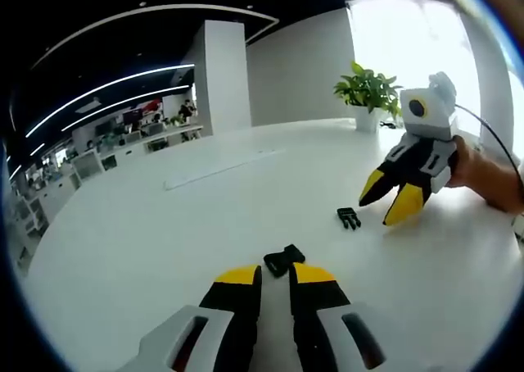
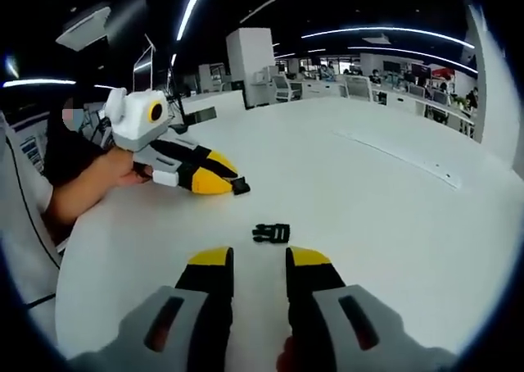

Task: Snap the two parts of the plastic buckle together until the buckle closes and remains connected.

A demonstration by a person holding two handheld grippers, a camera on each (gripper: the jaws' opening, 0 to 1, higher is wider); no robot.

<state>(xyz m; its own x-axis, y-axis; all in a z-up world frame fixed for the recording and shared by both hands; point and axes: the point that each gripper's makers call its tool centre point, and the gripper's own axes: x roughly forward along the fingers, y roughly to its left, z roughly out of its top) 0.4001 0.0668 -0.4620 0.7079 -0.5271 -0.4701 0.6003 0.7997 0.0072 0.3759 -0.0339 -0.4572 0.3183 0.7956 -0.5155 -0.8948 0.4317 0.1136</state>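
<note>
**Buckle halves apart, one gripped, one still on the table**

The left gripper (image 1: 274, 275) is seen pinching one buckle half (image 1: 283, 260) at its yellow tips; in the right gripper view the same piece (image 2: 240, 186) is held at the tip of that gripper (image 2: 214, 179), lifted just off the white table (image 1: 164, 241). The right gripper (image 2: 258, 260) is held with its jaws spread, nothing between them. The other buckle half (image 2: 272, 233) is left lying flat on the table, just ahead of the right gripper's tips and well apart from the gripped half. In the left gripper view it (image 1: 349, 218) is found just beside the right gripper (image 1: 394, 198). A potted plant (image 1: 368, 92) stands at the table's far edge. Judged from this, one half is secured; the second remains to be picked up, aligned and snapped in.
</note>
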